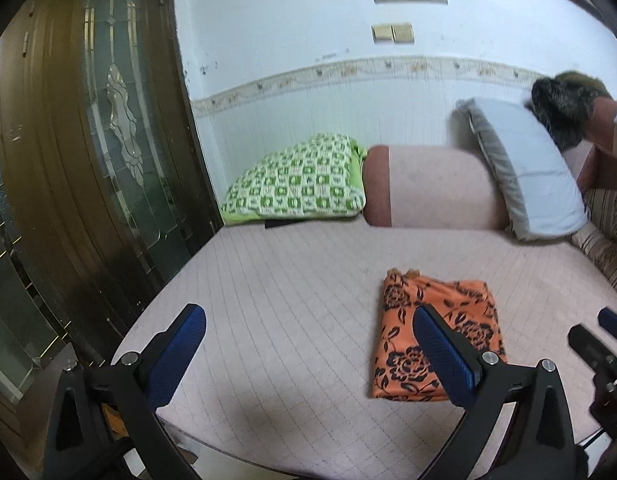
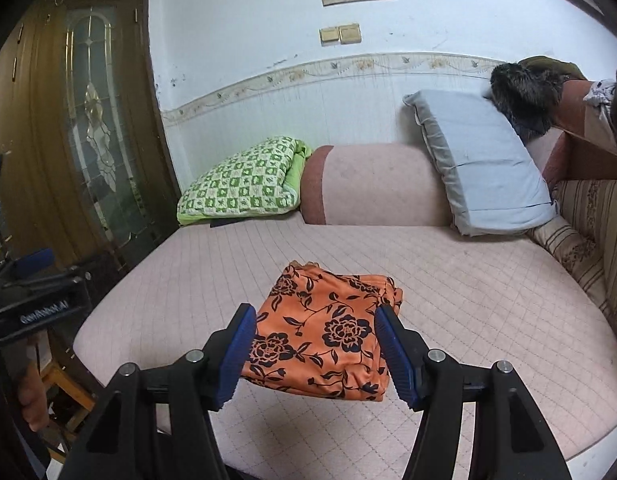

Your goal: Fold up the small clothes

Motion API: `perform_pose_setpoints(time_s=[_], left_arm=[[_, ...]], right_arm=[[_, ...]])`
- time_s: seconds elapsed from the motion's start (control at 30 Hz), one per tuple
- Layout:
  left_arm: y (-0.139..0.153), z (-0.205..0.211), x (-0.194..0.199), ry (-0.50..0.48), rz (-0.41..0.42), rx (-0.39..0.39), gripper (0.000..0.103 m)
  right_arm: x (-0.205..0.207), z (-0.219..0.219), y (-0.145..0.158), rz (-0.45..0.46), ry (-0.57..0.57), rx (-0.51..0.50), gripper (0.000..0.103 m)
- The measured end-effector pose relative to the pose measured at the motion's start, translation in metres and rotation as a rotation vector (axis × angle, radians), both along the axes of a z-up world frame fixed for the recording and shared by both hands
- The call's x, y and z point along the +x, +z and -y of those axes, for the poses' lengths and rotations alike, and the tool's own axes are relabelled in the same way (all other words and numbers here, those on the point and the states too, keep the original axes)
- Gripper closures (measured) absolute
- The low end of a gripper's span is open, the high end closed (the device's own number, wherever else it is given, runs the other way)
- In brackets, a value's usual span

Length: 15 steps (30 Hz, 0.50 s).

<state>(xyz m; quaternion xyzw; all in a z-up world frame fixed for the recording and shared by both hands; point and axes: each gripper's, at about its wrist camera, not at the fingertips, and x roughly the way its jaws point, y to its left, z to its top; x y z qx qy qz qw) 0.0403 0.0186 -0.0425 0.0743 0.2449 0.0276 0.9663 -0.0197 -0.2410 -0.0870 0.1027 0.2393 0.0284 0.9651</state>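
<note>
An orange garment with black flowers [image 1: 436, 332] lies folded into a compact rectangle on the pink quilted mattress [image 1: 288, 280]. It also shows in the right wrist view [image 2: 328, 328]. My left gripper [image 1: 308, 344] is open and empty, above the mattress to the left of the garment; its right finger overlaps the garment's near edge in the view. My right gripper [image 2: 314, 350] is open and empty, with the folded garment seen between its blue pads [image 2: 392, 348], apart from them. The right gripper also shows at the right edge of the left wrist view [image 1: 604, 344].
A green checked quilt [image 2: 244, 184], a pink bolster [image 2: 372, 188] and a grey-blue pillow [image 2: 484, 164] line the wall at the back. A striped cushion [image 2: 588, 232] lies right. A wooden glass-panelled door [image 1: 88, 140] stands left. The mattress front edge is near.
</note>
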Motion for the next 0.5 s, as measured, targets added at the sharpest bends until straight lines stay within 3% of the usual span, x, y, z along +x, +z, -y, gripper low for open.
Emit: perform_pose_setpoints(time_s=[0.23, 0.5], left_arm=[[0.016, -0.002, -0.018, 0.001, 0.051, 0.0, 0.0], [0.02, 0.003, -0.026, -0.045, 0.056, -0.012, 0.0]], right_arm=[[-0.006, -0.006, 0.0, 0.007, 0.009, -0.021, 0.038], [-0.009, -0.015, -0.002, 0.008, 0.031, -0.041, 0.038]])
